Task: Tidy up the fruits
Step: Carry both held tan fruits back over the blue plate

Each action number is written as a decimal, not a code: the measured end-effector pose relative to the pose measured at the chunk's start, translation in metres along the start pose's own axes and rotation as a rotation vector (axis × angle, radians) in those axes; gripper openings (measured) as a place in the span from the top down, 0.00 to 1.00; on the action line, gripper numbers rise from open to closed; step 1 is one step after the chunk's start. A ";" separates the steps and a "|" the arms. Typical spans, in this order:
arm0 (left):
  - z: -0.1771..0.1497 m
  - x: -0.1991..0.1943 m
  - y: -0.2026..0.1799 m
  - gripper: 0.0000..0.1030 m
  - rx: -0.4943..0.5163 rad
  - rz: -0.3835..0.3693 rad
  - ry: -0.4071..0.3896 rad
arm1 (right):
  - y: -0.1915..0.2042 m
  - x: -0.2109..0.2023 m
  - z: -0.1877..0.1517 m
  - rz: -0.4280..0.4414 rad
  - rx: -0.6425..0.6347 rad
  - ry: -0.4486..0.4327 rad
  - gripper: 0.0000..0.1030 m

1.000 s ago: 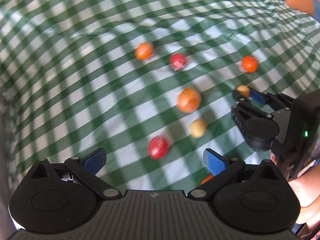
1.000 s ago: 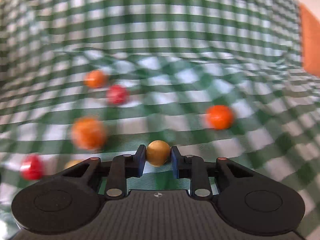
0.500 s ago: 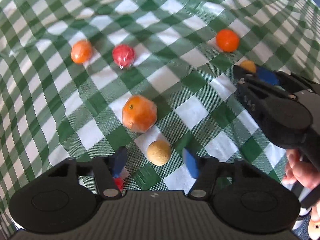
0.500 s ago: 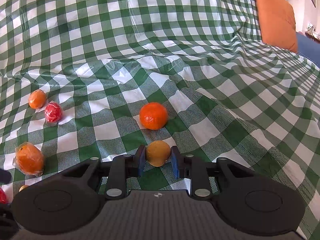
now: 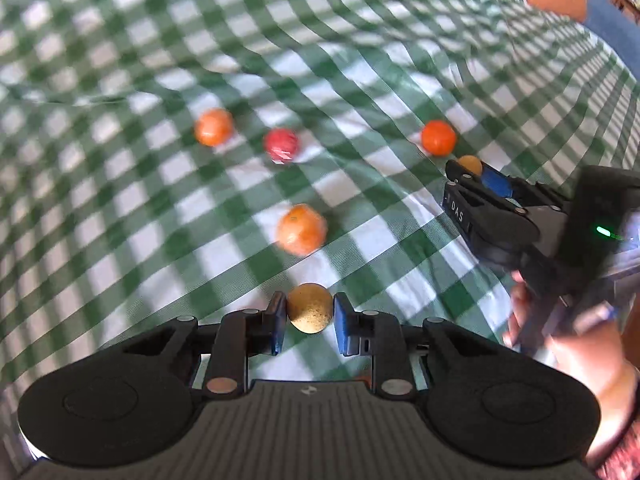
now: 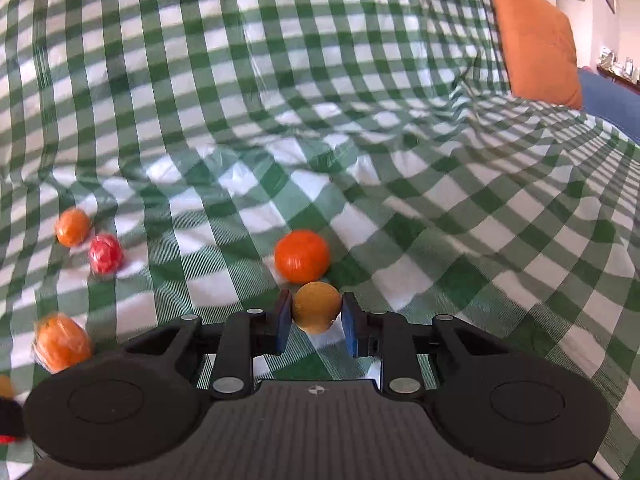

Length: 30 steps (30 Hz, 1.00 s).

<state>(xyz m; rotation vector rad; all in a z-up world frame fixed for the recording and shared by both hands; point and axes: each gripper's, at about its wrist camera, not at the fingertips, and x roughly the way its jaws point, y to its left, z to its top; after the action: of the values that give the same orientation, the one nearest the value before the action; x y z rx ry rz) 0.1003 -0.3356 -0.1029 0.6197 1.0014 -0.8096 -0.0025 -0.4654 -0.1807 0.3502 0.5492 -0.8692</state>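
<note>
Fruits lie on a green and white checked cloth (image 5: 360,80). My left gripper (image 5: 310,318) is shut on a small tan round fruit (image 5: 310,308). My right gripper (image 6: 316,320) is shut on a yellow-orange round fruit (image 6: 317,307); it also shows in the left wrist view (image 5: 476,172) at the right, holding that fruit (image 5: 470,164). A bright orange mandarin (image 6: 302,256) lies just beyond the right gripper. A wrapped orange (image 5: 301,229), a red wrapped fruit (image 5: 281,144) and a small orange fruit (image 5: 214,127) lie further left.
An orange cushion (image 6: 536,36) stands at the back right, with a blue surface (image 6: 612,100) beside it. The cloth rises in folds at the back. A person's hand (image 5: 580,332) holds the right gripper.
My left gripper has closed on the tan fruit, which lay between its open fingers half a second ago. The right gripper still holds its fruit and has moved closer to the mandarin.
</note>
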 end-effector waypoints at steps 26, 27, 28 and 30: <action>-0.267 -0.218 0.119 0.74 -0.423 0.078 -0.040 | 0.035 -0.343 -0.040 0.511 -0.280 -0.104 0.73; -0.272 -0.221 0.117 0.74 -0.425 0.076 -0.051 | 0.040 -0.353 -0.042 0.542 -0.273 -0.081 0.73; -0.276 -0.224 0.115 0.74 -0.426 0.075 -0.063 | 0.046 -0.360 -0.044 0.574 -0.270 -0.057 0.73; -0.285 -0.230 0.113 0.74 -0.428 0.069 -0.085 | 0.058 -0.372 -0.048 0.619 -0.282 -0.018 0.73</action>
<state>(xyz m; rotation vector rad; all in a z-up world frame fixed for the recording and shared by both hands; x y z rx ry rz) -0.0140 0.0171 -0.0036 0.2481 1.0293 -0.5323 -0.1657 -0.1750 0.0020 0.2320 0.4980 -0.1932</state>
